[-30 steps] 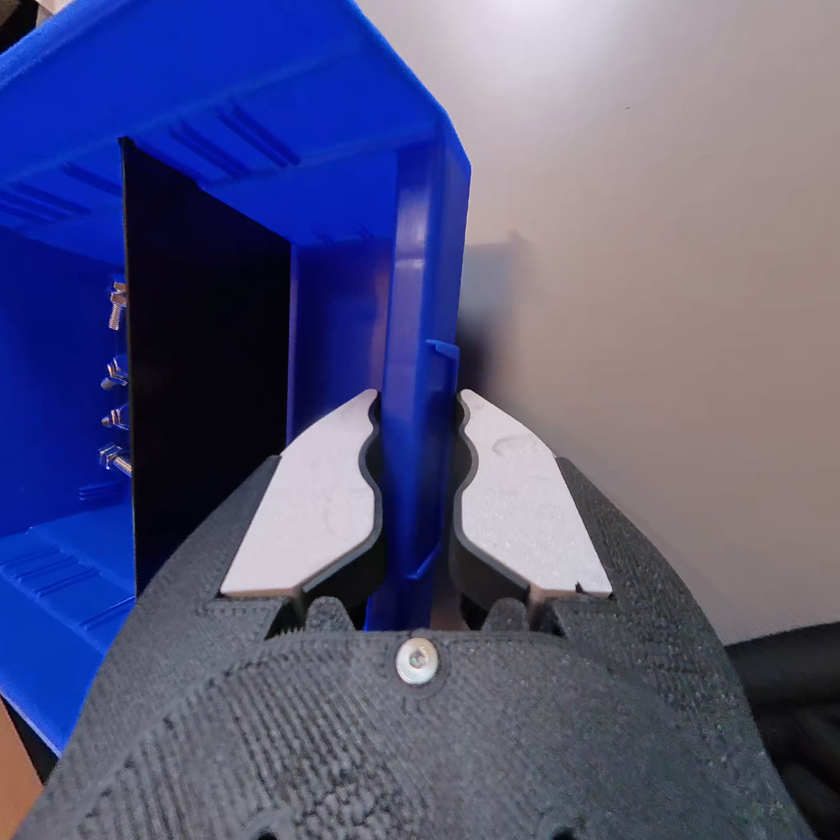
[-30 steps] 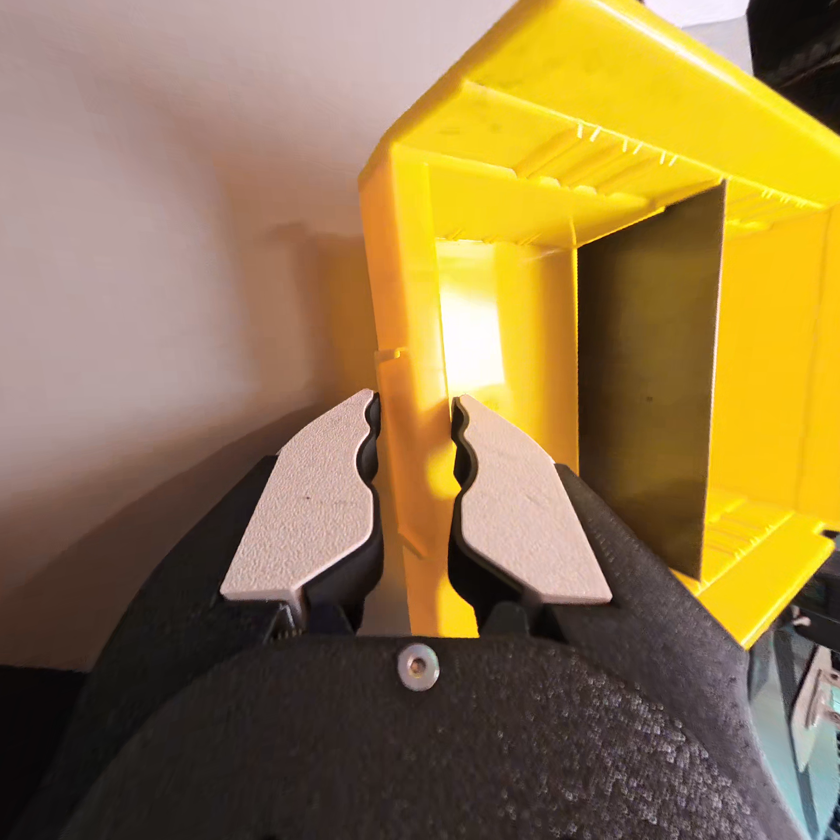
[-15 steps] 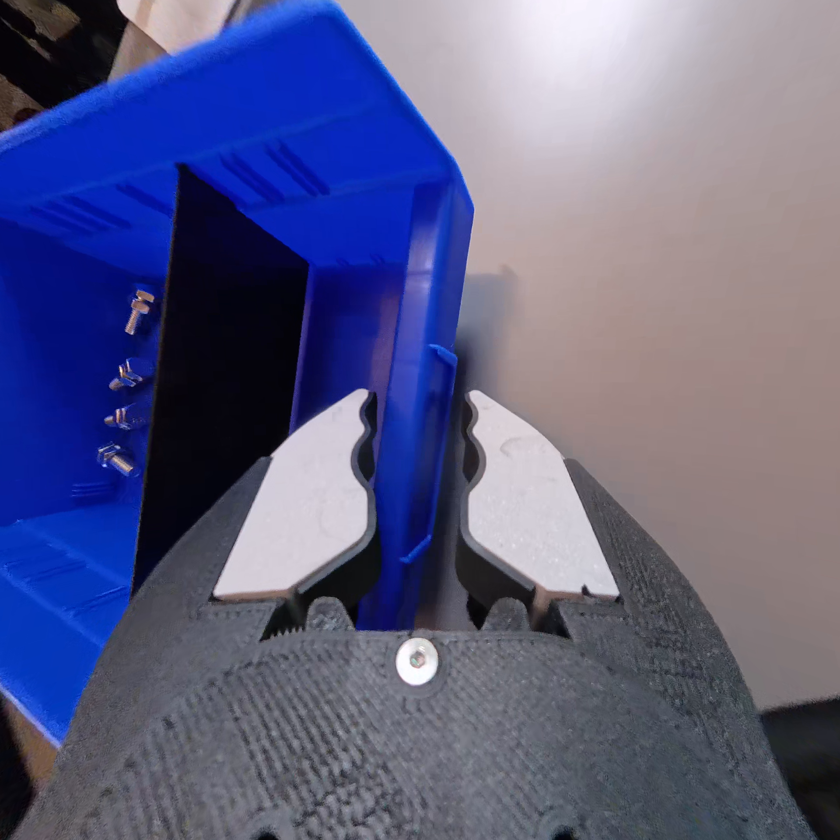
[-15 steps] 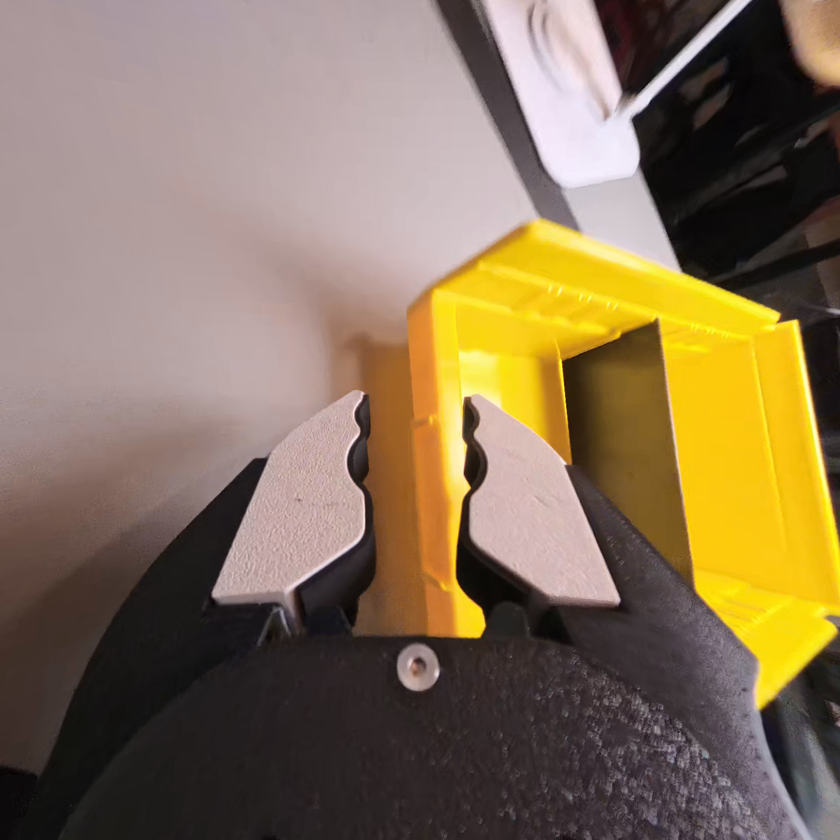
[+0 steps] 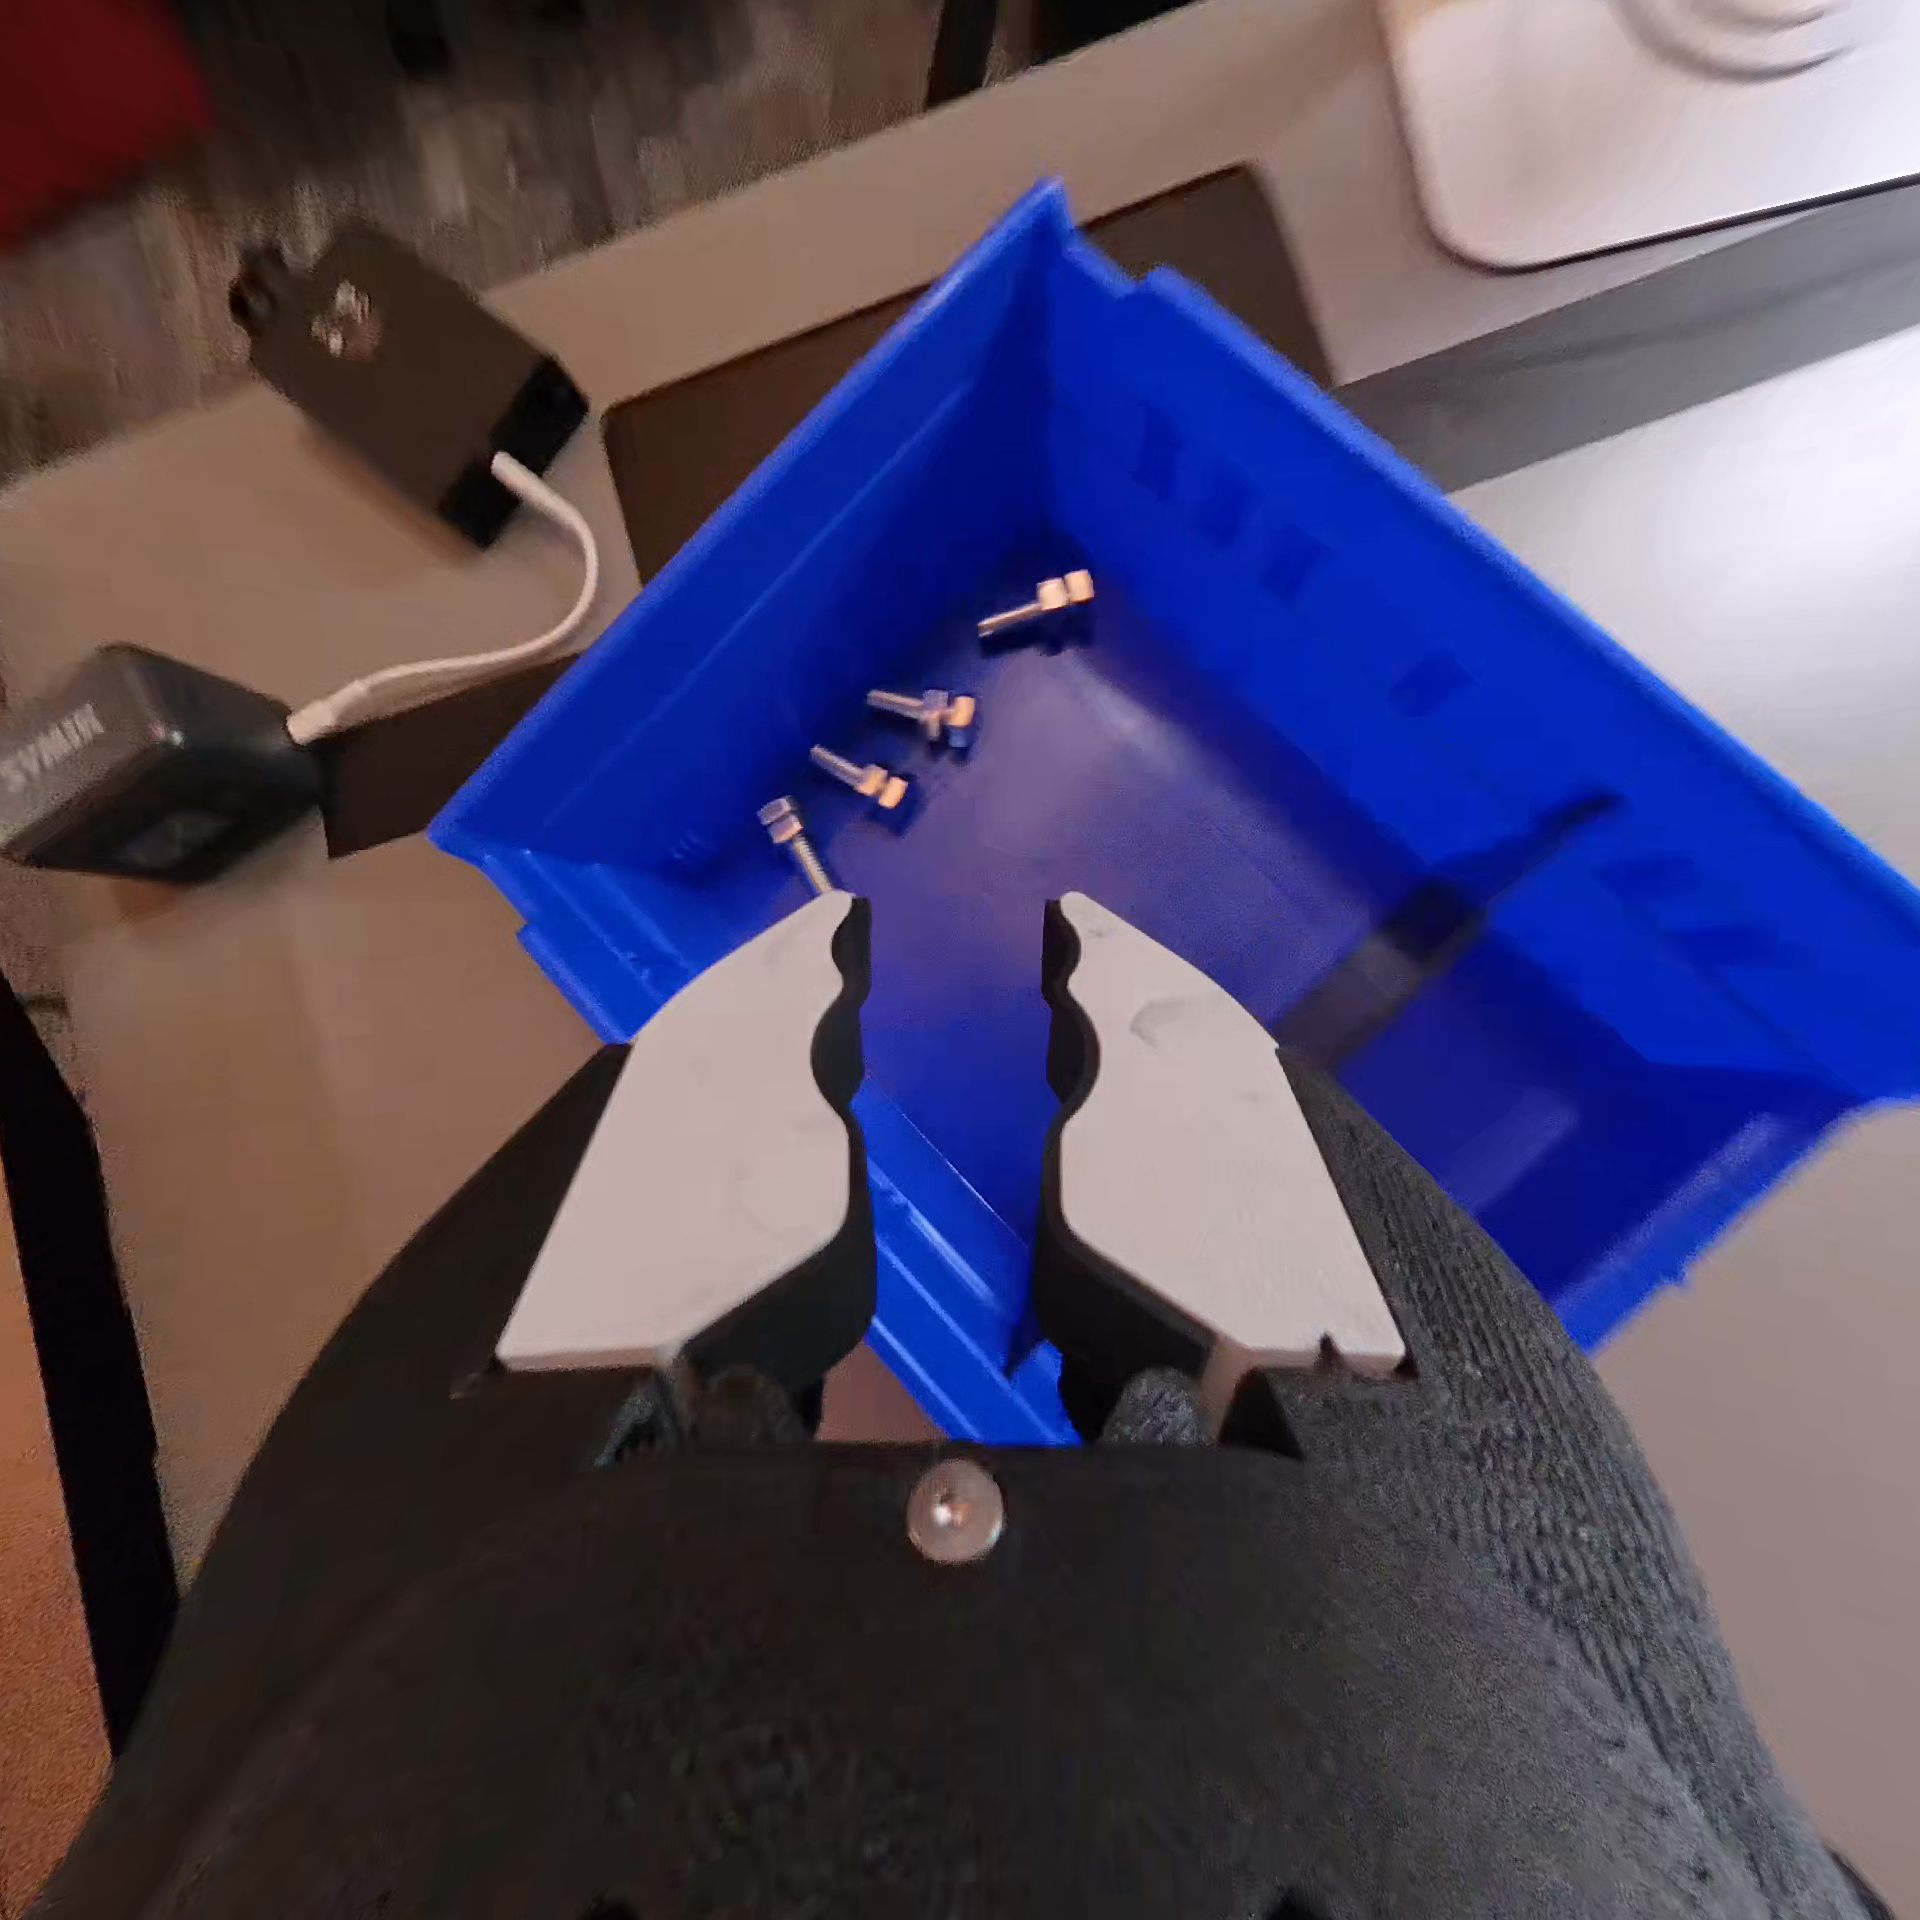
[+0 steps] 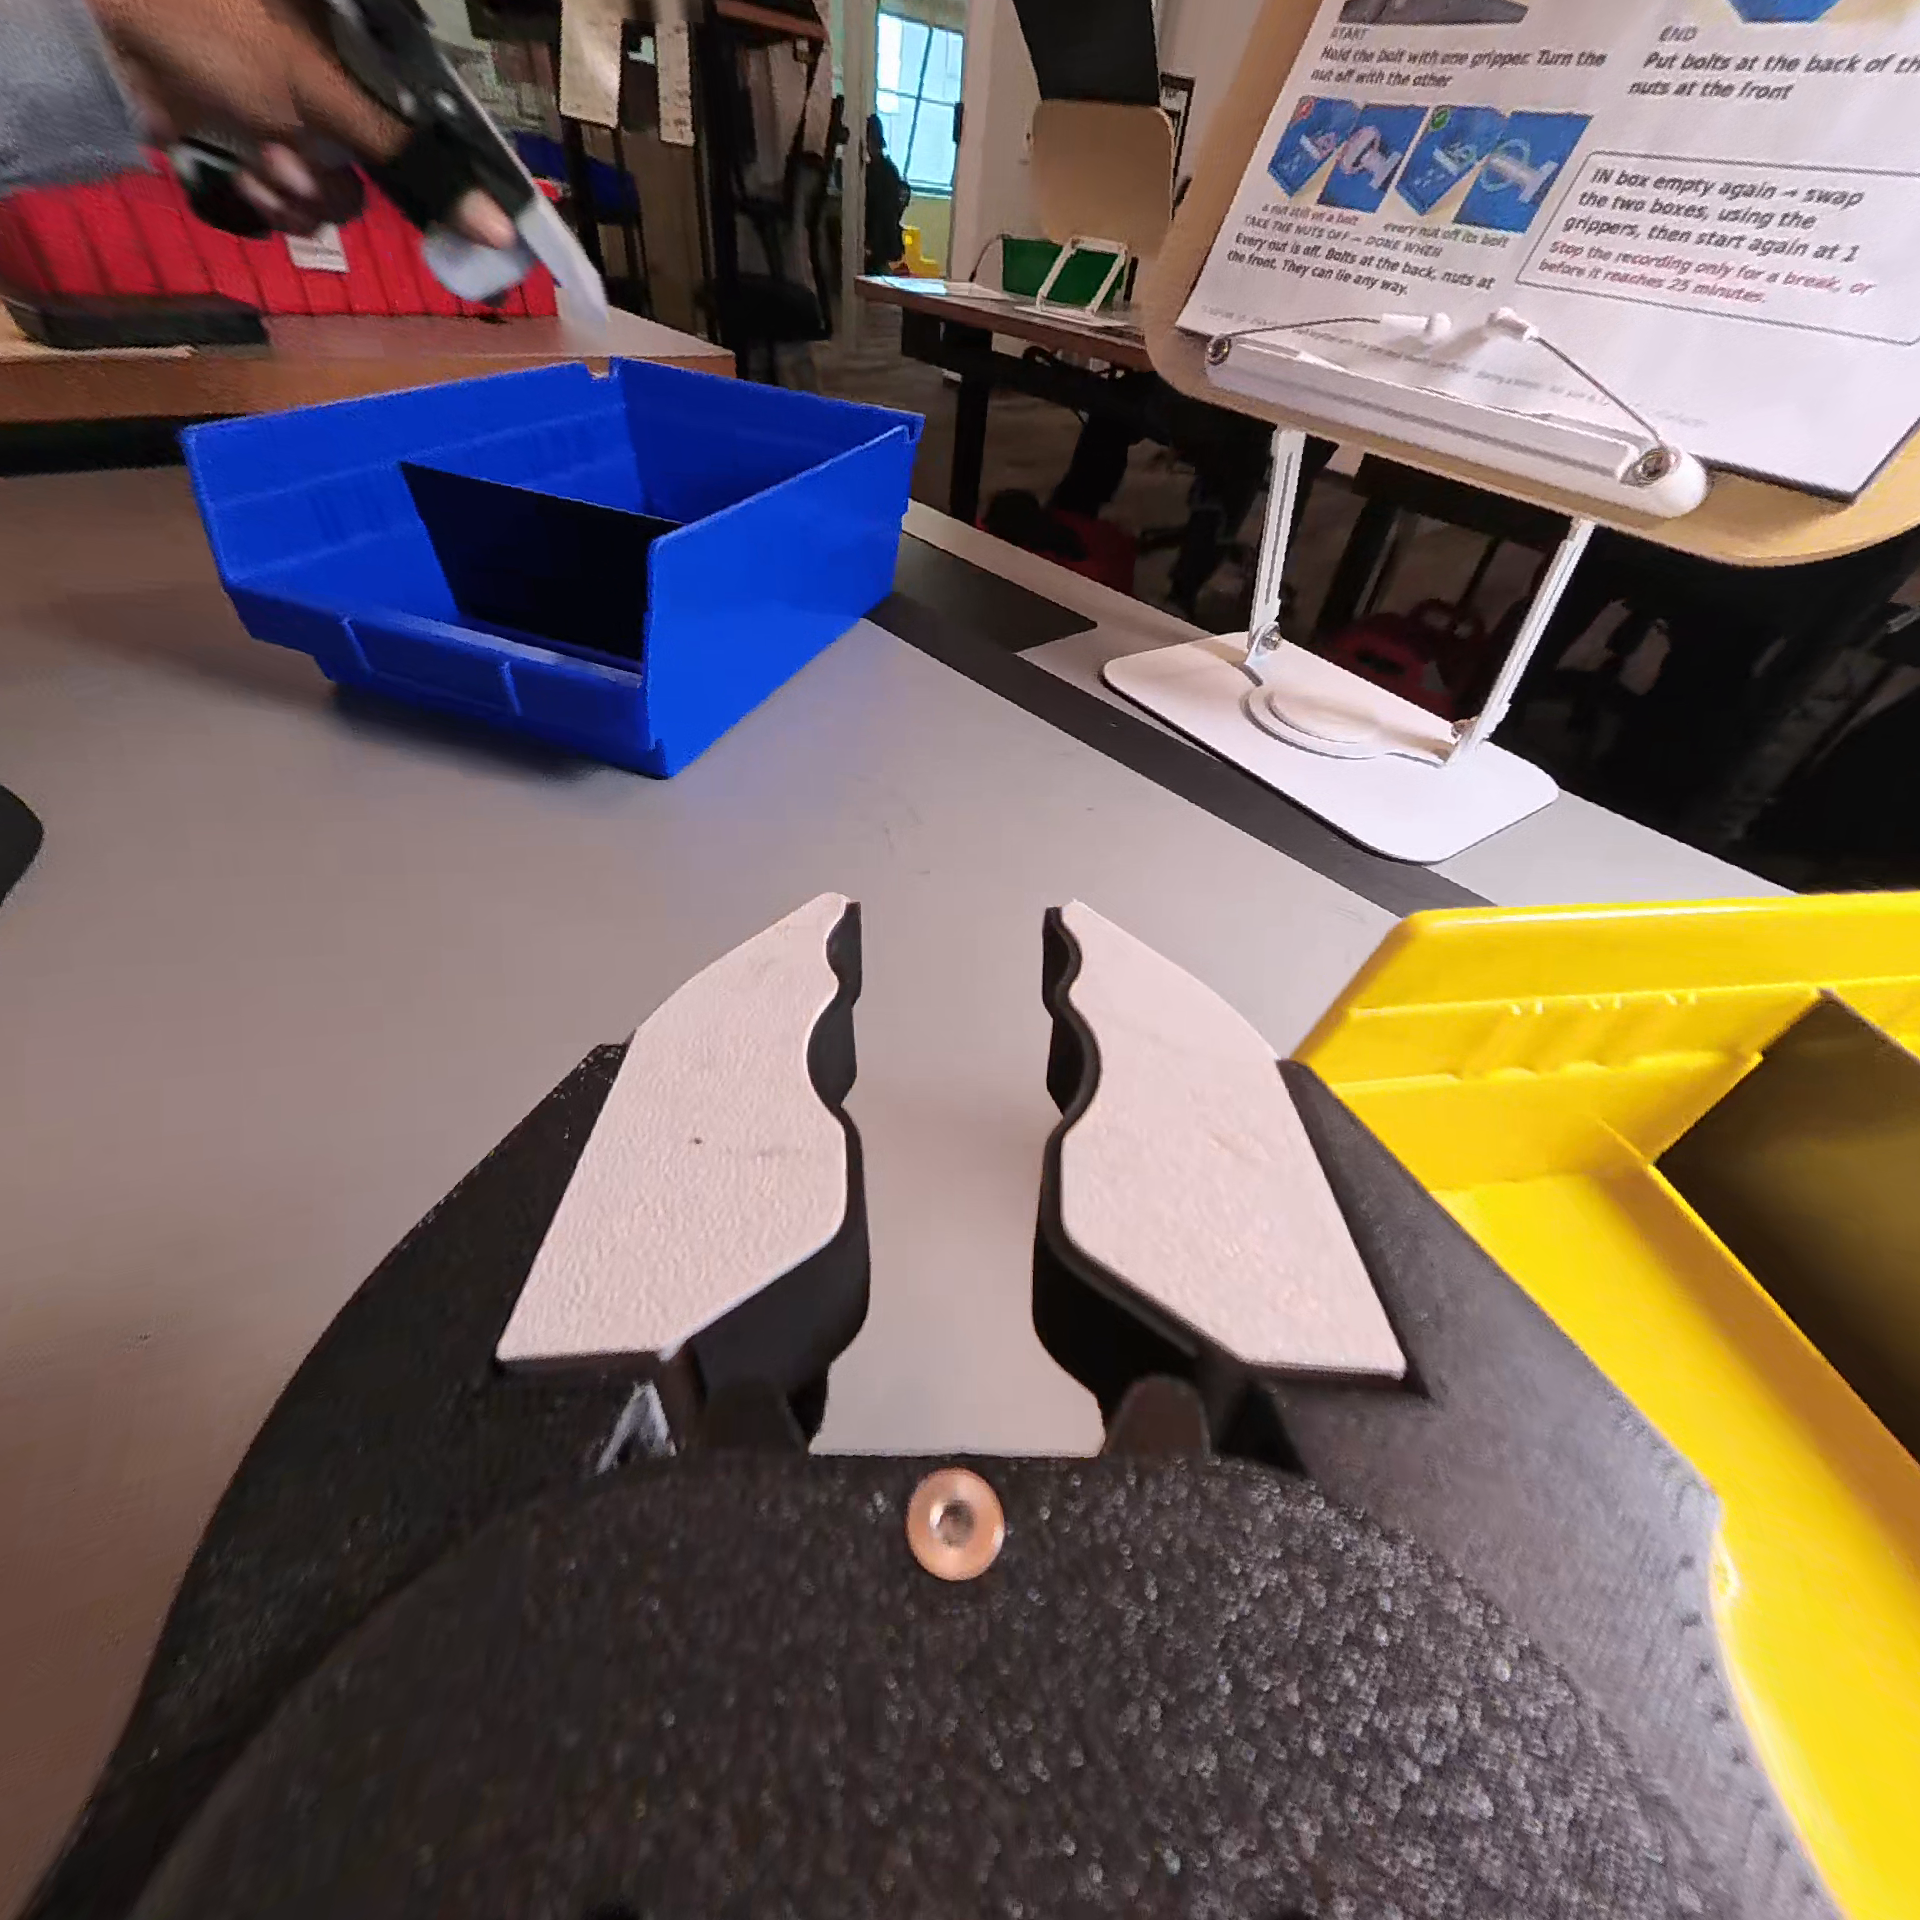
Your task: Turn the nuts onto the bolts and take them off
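The blue bin [image 5: 1299, 665] stands on the grey table, and several silver bolts with nuts [image 5: 925, 712] lie in its far compartment. My left gripper [image 5: 951, 914] is open and empty, above the bin's near corner. In the right wrist view the blue bin [image 6: 561, 551] sits far left, with a black divider [image 6: 540, 561] inside. My right gripper [image 6: 951, 914] is open and empty over the bare table [image 6: 416, 935]. The yellow bin [image 6: 1558, 1039] lies just to its right. The left gripper [image 6: 457, 187] shows, blurred, in a hand above the blue bin.
A white stand [image 6: 1340, 727] carrying an instruction sheet is at the back right. A black device [image 5: 395, 364] with a white cable [image 5: 561, 582] and a second black box [image 5: 135, 769] lie left of the blue bin. A dark divider [image 6: 1818, 1143] stands in the yellow bin. The tips of one gripper are about 45 centimeters away from the tips of the other. The black device [image 5: 395, 364] lies around 30 centimeters away from my left fingertips.
The left gripper was shut on the blue bin's wall and the right on the yellow bin's wall. Both have opened, let go and pulled away; the bins now rest on the table.
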The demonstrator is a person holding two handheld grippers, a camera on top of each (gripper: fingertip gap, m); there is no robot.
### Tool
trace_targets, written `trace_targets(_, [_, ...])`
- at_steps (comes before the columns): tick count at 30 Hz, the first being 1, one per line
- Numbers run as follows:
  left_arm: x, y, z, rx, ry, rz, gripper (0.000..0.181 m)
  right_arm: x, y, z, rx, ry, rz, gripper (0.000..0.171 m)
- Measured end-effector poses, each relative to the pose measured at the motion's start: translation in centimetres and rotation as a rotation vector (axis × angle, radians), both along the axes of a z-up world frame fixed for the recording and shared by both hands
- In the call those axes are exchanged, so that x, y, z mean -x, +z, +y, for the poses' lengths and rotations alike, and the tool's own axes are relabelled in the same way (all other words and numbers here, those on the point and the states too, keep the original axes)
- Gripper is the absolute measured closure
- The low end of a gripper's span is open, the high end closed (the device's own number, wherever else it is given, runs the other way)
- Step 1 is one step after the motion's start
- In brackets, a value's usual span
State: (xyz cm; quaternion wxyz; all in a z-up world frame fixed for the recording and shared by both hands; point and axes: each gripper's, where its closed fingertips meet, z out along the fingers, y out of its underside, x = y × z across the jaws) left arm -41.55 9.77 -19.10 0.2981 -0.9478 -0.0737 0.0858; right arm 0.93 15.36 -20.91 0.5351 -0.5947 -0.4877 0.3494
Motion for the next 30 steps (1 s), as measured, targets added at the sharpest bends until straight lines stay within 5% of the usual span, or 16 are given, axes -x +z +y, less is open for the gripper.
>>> trace_targets(7, [5.2, -7.6, 2.1, 0.307, 0.250, 0.050, 0.157, -0.6, -0.6, -0.5, 0.052, 0.020, 0.041, 0.143])
trace_targets(14, [7.2, -10.8, 1.8, 0.457, 0.340, 0.046, 0.155, -0.3, -0.8, -1.4, 0.071, 0.082, 0.046, 0.146])
trace_targets(24, [7.3, -12.9, 2.0, 0.527, 0.345, -0.037, 0.162, -0.7, -0.7, -1.4, 0.115, 0.114, 0.067, 0.150])
trace_targets(30, [6.0, -12.4, 2.3, 0.519, 0.183, 0.008, 0.170, -0.8, -0.7, -1.2, 0.116, 0.107, 0.070, 0.152])
